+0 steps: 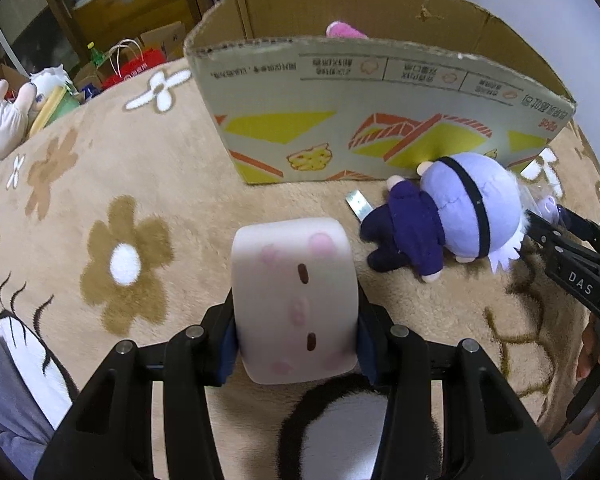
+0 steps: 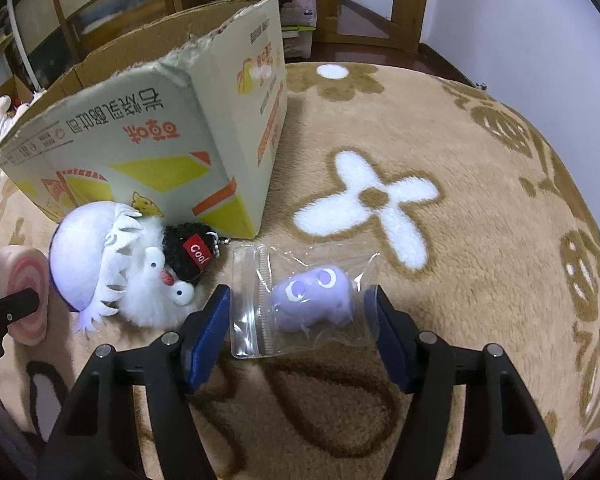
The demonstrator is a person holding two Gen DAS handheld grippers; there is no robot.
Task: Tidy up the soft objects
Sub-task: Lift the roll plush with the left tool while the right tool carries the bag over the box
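Observation:
My left gripper is shut on a white block-shaped squishy toy with a pink-cheeked face, held above the rug; its swirled end shows in the right wrist view. My right gripper is open, its fingers on either side of a clear zip bag holding a small purple plush on the rug. A purple-clad doll with a lavender head lies by the open cardboard box. A white fluffy plush and a black "Cool" keychain plush lie next to it. Something pink sits inside the box.
A beige flower-pattern rug covers the floor. More plush toys and bags lie at the far left beyond the rug. Wooden cabinets stand behind the box. A small silver tag lies by the doll.

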